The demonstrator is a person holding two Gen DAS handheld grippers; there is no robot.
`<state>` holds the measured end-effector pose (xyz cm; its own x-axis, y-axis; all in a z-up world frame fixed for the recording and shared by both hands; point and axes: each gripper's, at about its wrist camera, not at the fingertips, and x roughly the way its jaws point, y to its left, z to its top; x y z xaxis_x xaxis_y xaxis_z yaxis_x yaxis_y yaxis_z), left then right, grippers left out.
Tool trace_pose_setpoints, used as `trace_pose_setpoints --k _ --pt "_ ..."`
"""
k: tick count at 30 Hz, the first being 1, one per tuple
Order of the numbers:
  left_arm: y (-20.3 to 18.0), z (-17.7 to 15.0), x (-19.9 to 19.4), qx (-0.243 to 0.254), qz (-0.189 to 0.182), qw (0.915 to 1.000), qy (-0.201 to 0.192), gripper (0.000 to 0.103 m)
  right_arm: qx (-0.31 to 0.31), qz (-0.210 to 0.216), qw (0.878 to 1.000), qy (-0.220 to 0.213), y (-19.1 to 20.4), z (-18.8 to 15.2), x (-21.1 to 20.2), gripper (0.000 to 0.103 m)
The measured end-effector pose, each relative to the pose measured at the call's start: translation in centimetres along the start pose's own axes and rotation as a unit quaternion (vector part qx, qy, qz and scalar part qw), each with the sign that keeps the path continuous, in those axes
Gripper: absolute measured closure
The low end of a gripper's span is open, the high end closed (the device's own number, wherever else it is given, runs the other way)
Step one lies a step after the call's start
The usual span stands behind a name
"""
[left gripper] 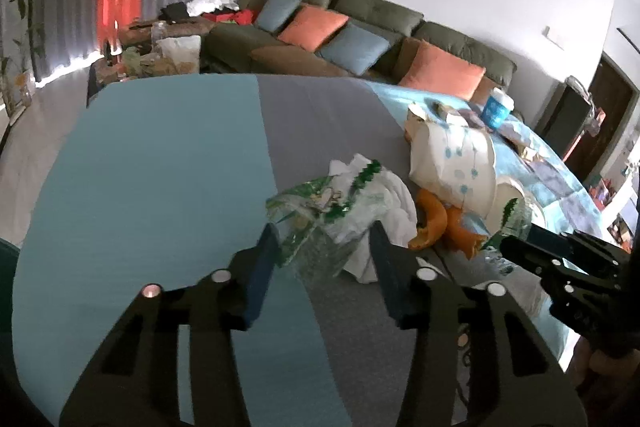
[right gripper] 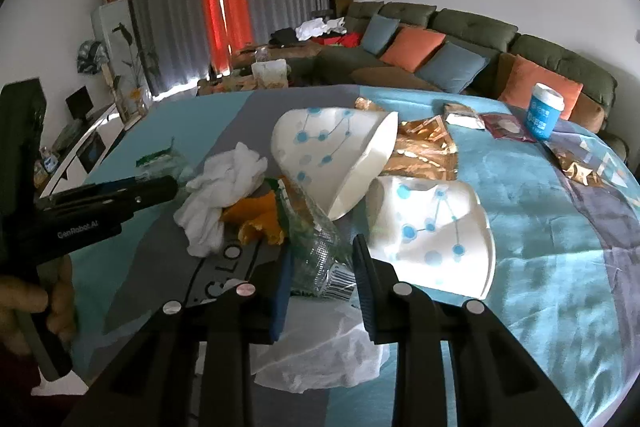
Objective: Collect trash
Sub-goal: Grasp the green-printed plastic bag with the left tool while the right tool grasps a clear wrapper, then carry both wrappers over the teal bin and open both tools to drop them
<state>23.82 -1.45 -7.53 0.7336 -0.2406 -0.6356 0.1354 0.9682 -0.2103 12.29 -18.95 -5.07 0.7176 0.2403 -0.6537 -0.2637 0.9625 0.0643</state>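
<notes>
A crumpled clear wrapper with green print [left gripper: 316, 223] lies on the cloth-covered table [left gripper: 160, 167] between the fingers of my left gripper [left gripper: 323, 241]. The jaws stand apart around it and do not squeeze it. Behind it are a white tissue [left gripper: 394, 199], orange peel [left gripper: 434, 223] and tipped paper bowls [left gripper: 452, 163]. My right gripper [right gripper: 323, 265] has its pads against a clear wrapper with a barcode [right gripper: 324, 267]. The tissue [right gripper: 224, 183], peel [right gripper: 260, 219] and two bowls [right gripper: 332, 147] lie just beyond it. The left gripper [right gripper: 172, 187] comes in from the left side.
A blue lidded cup [right gripper: 544, 111], gold foil [right gripper: 420, 147] and small packets lie at the table's far right. A white plastic bag [right gripper: 320, 351] sits under my right gripper. A green sofa [left gripper: 360, 11] with cushions stands behind the table. A hand [right gripper: 24, 307] holds the left gripper.
</notes>
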Motion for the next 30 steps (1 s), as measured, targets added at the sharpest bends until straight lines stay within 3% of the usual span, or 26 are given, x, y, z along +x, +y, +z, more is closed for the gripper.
trace_pose_setpoints --k 7,21,30 --pt "-0.2 0.3 -2.2 0.013 0.01 0.9991 -0.038 0.076 0.001 -0.005 1.0 -0.023 0.1 0.2 -1.3 0.077" --pt "0.9 0.4 -9.6 0.014 0.04 0.9939 -0.102 0.076 -0.014 -0.005 0.997 -0.074 1.8 1.1 -4.7 0.077" --pt "3.2 -0.7 -15.5 -0.002 0.071 0.9876 -0.14 0.076 -0.058 0.029 0.991 -0.115 5.8 2.9 -6.7 0.077"
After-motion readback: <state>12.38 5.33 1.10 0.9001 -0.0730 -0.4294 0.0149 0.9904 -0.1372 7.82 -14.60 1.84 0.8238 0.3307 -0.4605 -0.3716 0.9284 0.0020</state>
